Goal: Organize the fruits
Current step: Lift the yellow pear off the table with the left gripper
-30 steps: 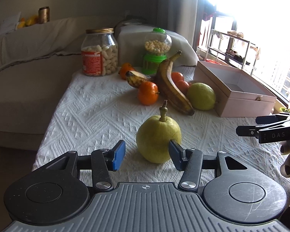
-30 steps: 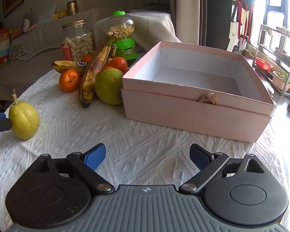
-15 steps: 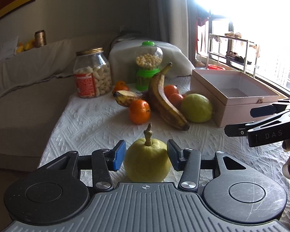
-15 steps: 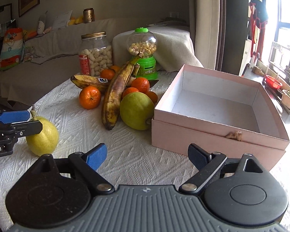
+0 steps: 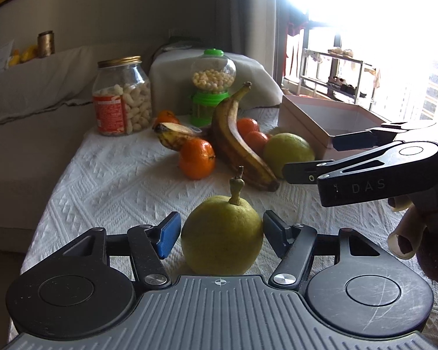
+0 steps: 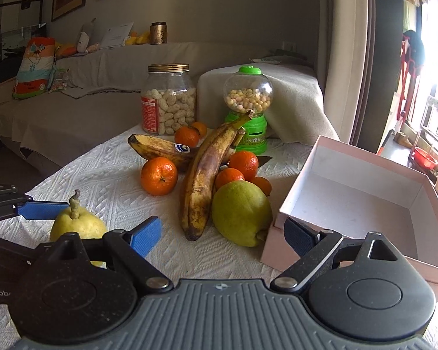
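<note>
We note the left gripper opening, pear standing between its pads (unpinched); right gripper spread, empty. Risk: a brushing pad could topple the pear.

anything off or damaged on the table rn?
Both bananas are heavily browned and bruised, overripe. One pear sits alone, apart from the fruit pile, between the opening left gripper pads, untouched. The pink box is empty. Nothing spilled.

Yellow-green pear; brown-spotted banana; orange tangerine; pink box; white zigzag-textured cloth.
</note>
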{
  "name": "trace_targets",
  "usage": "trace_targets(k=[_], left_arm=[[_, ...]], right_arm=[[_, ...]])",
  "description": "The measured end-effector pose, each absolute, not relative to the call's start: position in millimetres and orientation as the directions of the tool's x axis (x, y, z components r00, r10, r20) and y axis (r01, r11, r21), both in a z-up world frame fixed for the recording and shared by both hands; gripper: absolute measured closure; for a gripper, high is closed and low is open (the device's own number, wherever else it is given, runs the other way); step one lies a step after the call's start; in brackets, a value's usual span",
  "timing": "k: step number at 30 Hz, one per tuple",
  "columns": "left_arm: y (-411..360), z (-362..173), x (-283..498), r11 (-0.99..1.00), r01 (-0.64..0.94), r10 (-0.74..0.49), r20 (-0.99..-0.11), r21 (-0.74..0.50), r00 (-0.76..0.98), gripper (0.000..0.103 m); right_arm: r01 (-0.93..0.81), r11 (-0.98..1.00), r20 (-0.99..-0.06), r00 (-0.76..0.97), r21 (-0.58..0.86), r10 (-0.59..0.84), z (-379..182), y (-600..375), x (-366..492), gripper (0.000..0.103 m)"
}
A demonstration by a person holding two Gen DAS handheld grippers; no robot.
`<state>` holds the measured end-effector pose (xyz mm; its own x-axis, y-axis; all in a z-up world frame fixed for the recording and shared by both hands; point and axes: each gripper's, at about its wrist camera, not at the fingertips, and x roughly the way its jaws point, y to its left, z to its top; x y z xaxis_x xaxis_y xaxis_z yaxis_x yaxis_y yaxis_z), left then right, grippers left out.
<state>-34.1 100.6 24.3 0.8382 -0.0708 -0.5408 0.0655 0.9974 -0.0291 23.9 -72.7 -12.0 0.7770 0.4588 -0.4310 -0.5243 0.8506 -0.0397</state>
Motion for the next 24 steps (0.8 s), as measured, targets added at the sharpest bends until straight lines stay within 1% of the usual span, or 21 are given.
trace_targets(k=[5, 7, 9, 12, 13, 14, 17, 20, 22, 24], left_arm=[[107.5, 20.6, -20.9, 0.991, 0.075, -0.125, -0.576, -0.110, 0.808, 0.033], [110.4, 19.1, -18.4, 0.988, 0.079, -0.144, -0.585, -0.135, 0.798, 0.032], [112.8, 17.5, -17.6, 0.987, 0.084, -0.150, -0.581, -0.140, 0.800, 0.028], [113.6, 18.8, -21.8, 0.989, 0.098, -0.144, -0.563, -0.112, 0.814, 0.029], [114.1, 21.4, -24.1, 0.990, 0.104, -0.142, -0.558, -0.100, 0.818, 0.031], [114.8, 23.6, -26.3, 0.989, 0.111, -0.144, -0.554, -0.093, 0.820, 0.036], [116.4, 29.2, -35.2, 0.991, 0.125, -0.135, -0.552, -0.057, 0.823, 0.038], [117.3, 28.9, -46.4, 0.991, 0.130, -0.125, -0.514, -0.026, 0.849, 0.040], [118.7, 27.3, -53.0, 0.992, 0.118, -0.125, -0.504, -0.045, 0.855, 0.041], [118.7, 27.0, -62.0, 0.992, 0.117, -0.129, -0.496, -0.055, 0.858, 0.042]], right_arm=[[-0.540, 0.836, -0.415, 0.785, -0.097, 0.459, -13.8, -61.3, 25.2, 0.011], [-0.533, 0.836, -0.389, 0.803, -0.131, 0.451, -10.7, -60.3, 20.2, 0.011], [-0.502, 0.852, -0.356, 0.831, -0.150, 0.427, -8.4, -62.0, 16.7, 0.011], [-0.468, 0.880, -0.349, 0.841, -0.083, 0.414, -6.9, -71.3, 15.4, 0.011], [-0.460, 0.886, -0.352, 0.841, -0.064, 0.411, -7.1, -73.8, 13.7, 0.011], [-0.445, 0.894, -0.357, 0.844, -0.051, 0.400, -7.4, -76.0, 11.3, 0.011], [-0.365, 0.929, -0.366, 0.874, -0.060, 0.319, -9.9, -78.8, -2.8, 0.011], [-0.274, 0.960, -0.357, 0.903, -0.053, 0.238, -16.8, -84.8, -29.1, 0.011], [-0.194, 0.980, -0.348, 0.923, -0.052, 0.164, -23.8, -87.6, -51.2, 0.011], [-0.078, 0.994, -0.338, 0.940, -0.075, 0.048, -34.2, -90.4, -73.3, 0.011]])
